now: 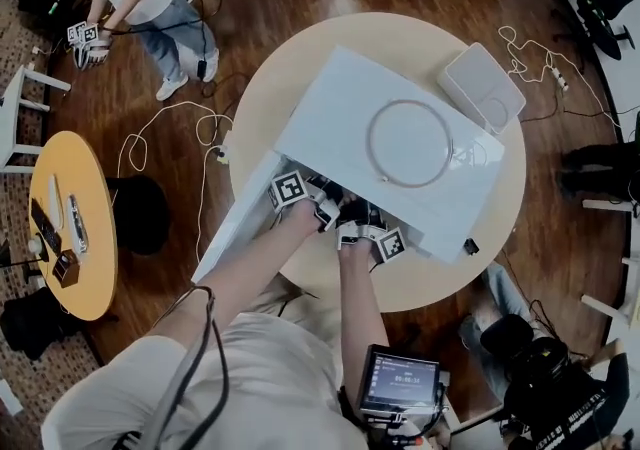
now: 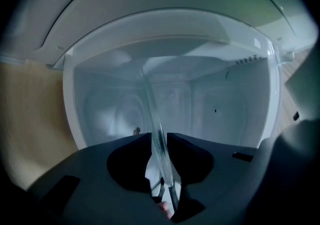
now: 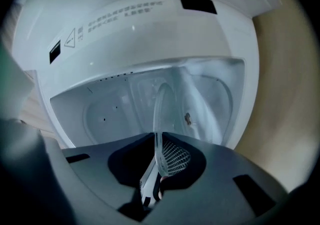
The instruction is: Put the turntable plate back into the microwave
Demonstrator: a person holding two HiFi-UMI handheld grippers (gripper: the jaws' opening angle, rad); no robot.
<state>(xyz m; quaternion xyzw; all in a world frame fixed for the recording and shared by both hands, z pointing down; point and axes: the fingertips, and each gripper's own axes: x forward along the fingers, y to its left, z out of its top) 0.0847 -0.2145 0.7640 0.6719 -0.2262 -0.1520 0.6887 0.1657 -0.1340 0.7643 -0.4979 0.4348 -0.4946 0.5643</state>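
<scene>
The white microwave [image 1: 330, 103] stands on a round table [image 1: 270, 88] with its door [image 1: 238, 220] swung open to the left. Both grippers reach into its mouth. A clear glass turntable plate [image 2: 156, 119] stands on edge between the jaws of my left gripper [image 2: 159, 138], which is shut on its rim. My right gripper [image 3: 156, 138] is shut on the same plate [image 3: 160, 114], also seen edge-on. The plate leans into the cavity [image 2: 200, 104], above the small drive hub [image 3: 188, 118] on its floor. From overhead, the left gripper [image 1: 322, 200] and right gripper [image 1: 355, 216] sit side by side.
A thin ring [image 1: 410, 143] lies on the microwave's top. A white box [image 1: 480, 86] sits at the table's far right. Cables [image 1: 170, 128] trail over the wooden floor. One person stands at upper left, another crouches at lower right, and a yellow side table [image 1: 90, 278] is left.
</scene>
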